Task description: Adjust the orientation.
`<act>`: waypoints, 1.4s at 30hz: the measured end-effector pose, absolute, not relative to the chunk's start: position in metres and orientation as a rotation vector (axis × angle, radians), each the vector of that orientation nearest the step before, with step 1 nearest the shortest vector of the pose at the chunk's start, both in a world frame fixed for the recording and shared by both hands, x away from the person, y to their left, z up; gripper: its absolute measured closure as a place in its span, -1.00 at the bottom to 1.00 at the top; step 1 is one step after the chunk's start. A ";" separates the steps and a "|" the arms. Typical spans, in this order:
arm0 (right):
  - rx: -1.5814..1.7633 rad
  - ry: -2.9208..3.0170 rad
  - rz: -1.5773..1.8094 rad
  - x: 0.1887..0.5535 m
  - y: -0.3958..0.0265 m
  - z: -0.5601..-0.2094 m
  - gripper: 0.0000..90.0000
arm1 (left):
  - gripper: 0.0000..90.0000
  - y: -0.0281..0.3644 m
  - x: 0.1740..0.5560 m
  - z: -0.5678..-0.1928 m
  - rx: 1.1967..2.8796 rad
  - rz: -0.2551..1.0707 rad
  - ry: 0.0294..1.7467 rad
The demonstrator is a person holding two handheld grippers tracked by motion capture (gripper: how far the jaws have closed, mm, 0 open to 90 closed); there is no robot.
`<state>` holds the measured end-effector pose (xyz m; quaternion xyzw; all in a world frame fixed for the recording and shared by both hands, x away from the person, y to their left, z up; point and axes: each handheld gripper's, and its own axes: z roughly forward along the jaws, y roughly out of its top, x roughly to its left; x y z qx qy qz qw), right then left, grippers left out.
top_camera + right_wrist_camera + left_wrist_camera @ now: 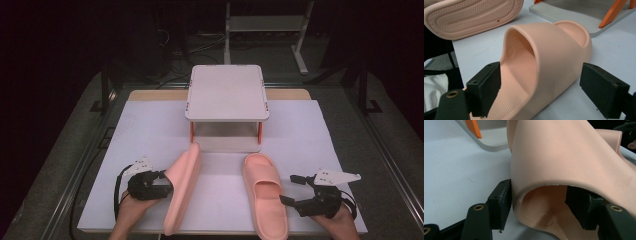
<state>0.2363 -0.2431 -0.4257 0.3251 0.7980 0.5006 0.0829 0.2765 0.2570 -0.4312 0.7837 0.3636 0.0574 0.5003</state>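
Two pink slide slippers lie on the white table sheet. The left slipper (182,187) is tipped up on its edge, and its ribbed sole (474,15) faces right. My left gripper (165,181) is shut on that slipper at the strap (564,157), with one jaw against the outside and the other inside the foot opening. The right slipper (264,192) lies flat, sole down. My right gripper (288,189) is open at its right side. Its jaws straddle the strap (549,57) without touching it.
A small white two-level rack (227,92) with orange legs (191,131) stands just behind the slippers at the table's middle. The white sheet (145,130) covers the table top. Dark floor and a metal frame lie beyond the far edge.
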 end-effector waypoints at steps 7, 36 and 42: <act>0.973 2.375 1.497 0.236 -0.244 -0.425 -0.63 | -0.14 0.251 0.277 -0.427 1.884 0.132 0.852; 0.965 2.402 1.435 0.248 -0.224 -0.431 -0.37 | -0.25 0.198 0.274 -0.429 2.136 0.206 0.682; 0.985 2.394 1.366 0.250 -0.221 -0.435 -0.16 | 0.01 0.194 0.273 -0.430 2.181 0.251 0.652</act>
